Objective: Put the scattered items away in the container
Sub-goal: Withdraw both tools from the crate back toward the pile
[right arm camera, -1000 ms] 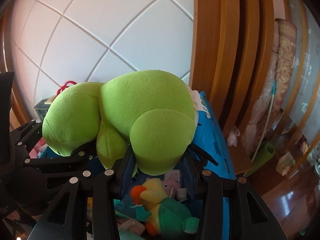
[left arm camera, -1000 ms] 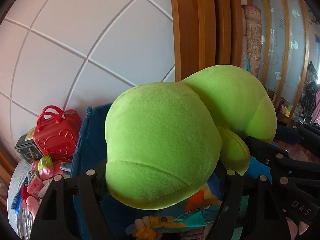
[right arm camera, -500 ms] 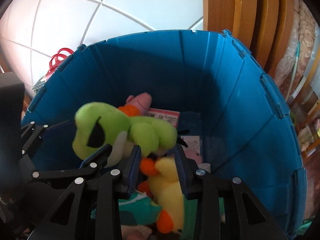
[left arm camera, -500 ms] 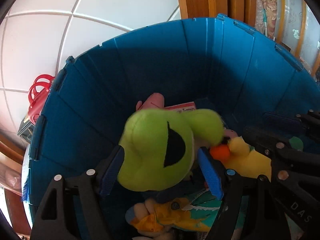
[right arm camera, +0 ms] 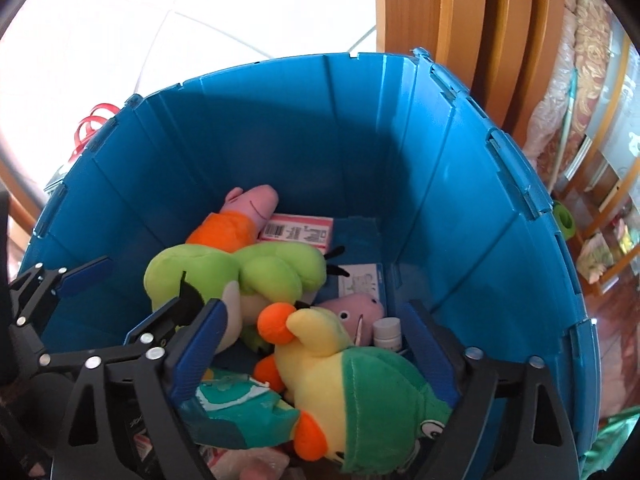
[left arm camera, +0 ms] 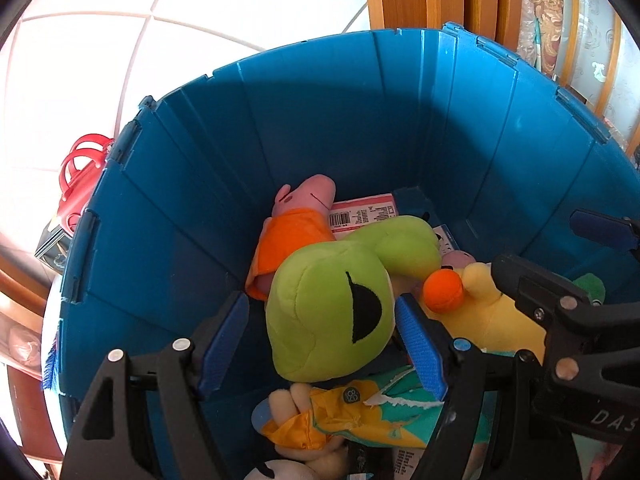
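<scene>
A green plush frog [left arm camera: 332, 304] lies inside the blue bin [left arm camera: 280, 128], on top of other toys. My left gripper [left arm camera: 322, 340] is open above it, its blue pads apart on either side of the frog's head and not pressing it. My right gripper [right arm camera: 316, 344] is open too, over a yellow duck plush [right arm camera: 340, 376]. The frog also shows in the right wrist view [right arm camera: 240, 276], beside a pink pig plush in orange [right arm camera: 236, 220].
The blue bin [right arm camera: 460, 184] also holds a second small pig plush [right arm camera: 356, 308], a white bottle [right arm camera: 386, 332], pink-labelled boxes [left arm camera: 362, 214] and a teal-and-yellow toy [left arm camera: 360, 416]. A red handbag [left arm camera: 78, 184] stands outside left. Wooden panels [right arm camera: 460, 20] rise behind.
One second ago both grippers held the green frog above the bin. Both jaws opened and the frog dropped into the bin, where it now lies among the toys.
</scene>
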Demonstrator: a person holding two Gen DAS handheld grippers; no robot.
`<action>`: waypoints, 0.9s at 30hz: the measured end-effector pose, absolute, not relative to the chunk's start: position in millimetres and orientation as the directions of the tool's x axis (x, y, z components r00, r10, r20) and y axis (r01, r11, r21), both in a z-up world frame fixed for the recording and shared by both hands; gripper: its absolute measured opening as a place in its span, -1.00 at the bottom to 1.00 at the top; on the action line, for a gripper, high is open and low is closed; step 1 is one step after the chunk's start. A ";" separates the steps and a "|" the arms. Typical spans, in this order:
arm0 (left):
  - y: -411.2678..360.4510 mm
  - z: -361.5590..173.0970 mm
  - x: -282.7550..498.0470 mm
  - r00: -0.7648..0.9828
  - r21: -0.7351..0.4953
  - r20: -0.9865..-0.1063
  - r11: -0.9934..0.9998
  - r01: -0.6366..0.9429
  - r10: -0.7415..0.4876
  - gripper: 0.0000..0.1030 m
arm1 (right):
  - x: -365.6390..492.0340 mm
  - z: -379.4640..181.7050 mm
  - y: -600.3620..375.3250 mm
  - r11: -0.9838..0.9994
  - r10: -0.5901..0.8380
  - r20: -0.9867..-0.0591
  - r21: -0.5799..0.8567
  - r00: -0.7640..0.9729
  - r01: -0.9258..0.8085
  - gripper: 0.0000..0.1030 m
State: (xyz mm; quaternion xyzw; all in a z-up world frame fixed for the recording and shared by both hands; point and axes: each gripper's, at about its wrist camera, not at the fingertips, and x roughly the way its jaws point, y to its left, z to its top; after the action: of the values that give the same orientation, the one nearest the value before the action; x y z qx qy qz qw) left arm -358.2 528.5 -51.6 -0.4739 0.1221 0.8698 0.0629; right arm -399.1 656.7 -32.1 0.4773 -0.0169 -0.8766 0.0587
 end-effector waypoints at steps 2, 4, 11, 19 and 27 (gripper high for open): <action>525.7 -47.5 -351.0 -0.542 0.157 -0.840 -0.961 -0.226 -0.009 0.46 | -398.5 -30.5 658.7 -0.993 -0.112 -0.835 0.083 -0.538 0.079 0.95; 521.6 -39.7 -340.9 -0.537 0.160 -0.844 -0.961 -0.226 -0.014 0.46 | -394.2 -25.2 657.6 -0.994 -0.107 -0.833 0.075 -0.543 0.081 0.98; 493.2 -6.7 -289.7 -0.546 0.100 -0.835 -0.957 -0.272 0.068 0.46 | -348.6 14.8 657.5 -0.995 -0.100 -0.776 0.060 -0.623 0.084 0.99; 436.4 36.3 -221.3 -0.695 0.006 -0.696 -0.967 -0.255 0.179 0.46 | -272.5 60.4 641.3 -0.998 -0.063 -0.686 0.052 -0.725 0.037 0.99; 364.7 53.7 -171.2 -0.789 -0.046 -0.576 -0.972 -0.231 0.215 0.56 | -198.6 85.7 564.8 -0.999 -0.037 -0.600 0.011 -0.799 0.038 0.99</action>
State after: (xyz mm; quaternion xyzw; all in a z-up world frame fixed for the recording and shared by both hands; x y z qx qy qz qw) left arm -171.2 364.7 53.7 -0.3029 0.0133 0.9456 0.1179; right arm -198.6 564.8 85.7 0.3162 0.0007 -0.9485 0.0200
